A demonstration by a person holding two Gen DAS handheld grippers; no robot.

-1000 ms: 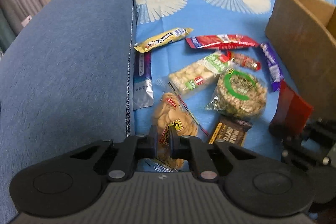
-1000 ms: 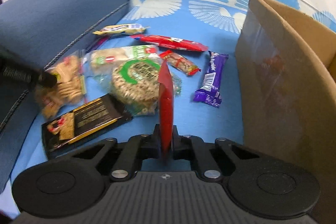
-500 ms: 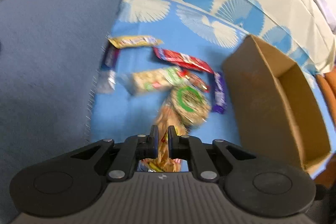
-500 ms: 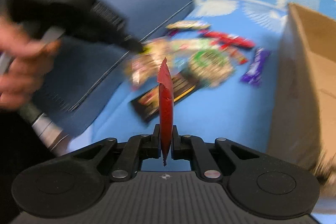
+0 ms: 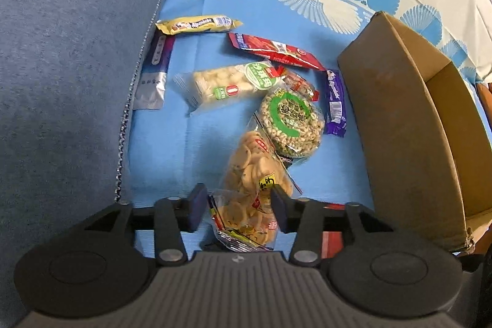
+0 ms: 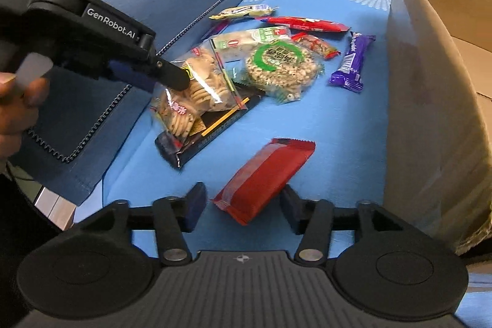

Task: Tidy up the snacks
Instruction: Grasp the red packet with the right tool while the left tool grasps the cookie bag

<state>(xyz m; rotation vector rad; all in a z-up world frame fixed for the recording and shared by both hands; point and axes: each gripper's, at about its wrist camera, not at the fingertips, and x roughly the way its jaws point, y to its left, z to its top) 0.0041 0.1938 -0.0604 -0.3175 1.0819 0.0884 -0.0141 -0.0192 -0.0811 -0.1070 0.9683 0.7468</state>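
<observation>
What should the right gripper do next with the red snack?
Probably close on the red packet. It lies flat on the blue cloth between the right gripper's open fingers, untouched, and the cardboard box stands just to the right, ready for it.

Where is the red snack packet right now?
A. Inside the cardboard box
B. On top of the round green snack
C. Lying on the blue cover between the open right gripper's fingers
C: the red snack packet lies flat on the blue cover, between the spread fingers of the right gripper.
</observation>
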